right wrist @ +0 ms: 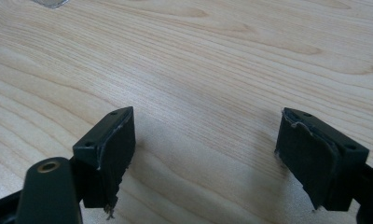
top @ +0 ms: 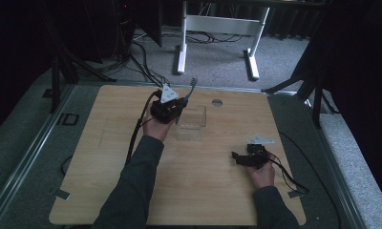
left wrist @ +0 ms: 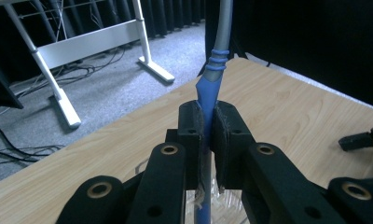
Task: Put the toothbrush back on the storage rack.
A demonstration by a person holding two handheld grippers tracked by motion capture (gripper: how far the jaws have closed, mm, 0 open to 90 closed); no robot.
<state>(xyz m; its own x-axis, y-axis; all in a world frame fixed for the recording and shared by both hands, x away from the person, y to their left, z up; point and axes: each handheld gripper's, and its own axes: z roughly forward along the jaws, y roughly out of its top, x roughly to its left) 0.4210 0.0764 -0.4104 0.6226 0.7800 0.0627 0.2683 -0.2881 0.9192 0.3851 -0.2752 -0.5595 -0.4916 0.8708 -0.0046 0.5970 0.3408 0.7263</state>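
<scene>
Left gripper (left wrist: 207, 126) clamped tight on blue handle of a fork (top: 193, 86), tines up, raised just beside the clear container (top: 191, 117) at mid-table. In high view looks like a fork, tines too small to be sure. Right gripper (right wrist: 205, 154) parked on the wooden table (top: 203, 191) near right edge, jaws spread wide, nothing between pads. Well apart from container.

Risks from here:
- Grip sits low on a thin, smooth handle; could pivot between pads if wrist tilts, or slip down on release.
- Container light and unbraced; knock from gripper body or fork end likely shoves or tips it.
- Clear walls hard to judge, so easy to catch the rim on lowering.
- Left cable (top: 136, 131) trailing across table, may drag.
</scene>
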